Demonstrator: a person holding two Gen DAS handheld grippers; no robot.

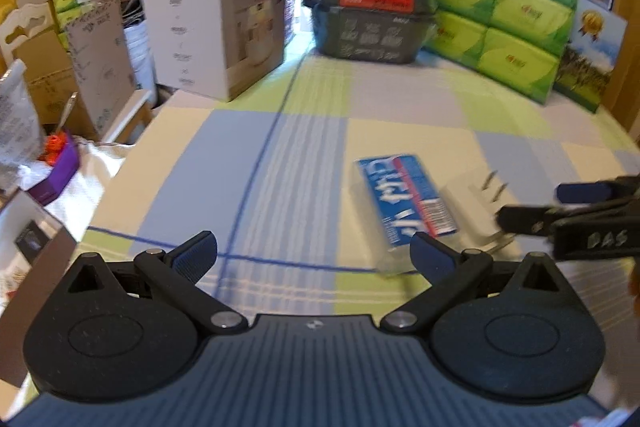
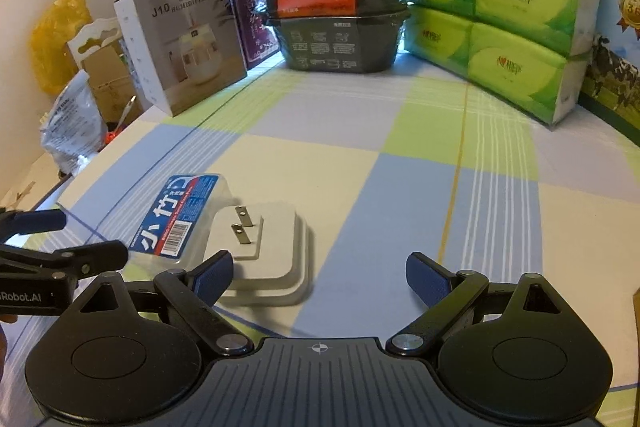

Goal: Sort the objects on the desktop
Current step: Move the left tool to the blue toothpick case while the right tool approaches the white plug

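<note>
Behind my checked tablecloth [image 2: 360,131]: humidifier box [image 2: 180,39] left of stacked black food bowls [image 2: 340,7]; green tissue packs [image 2: 500,11] right of them; yellow bag [image 2: 56,39] beyond box.

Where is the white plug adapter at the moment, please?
In the right wrist view, the white plug adapter lies prongs-up on the checked tablecloth, against the blue-labelled box.

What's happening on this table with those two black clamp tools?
A person holds two grippers over a checked tablecloth. Both the left gripper and the right gripper are open and hold nothing. Just ahead lie a white plug adapter, prongs up, and a clear plastic box with a blue label, side by side.
</note>
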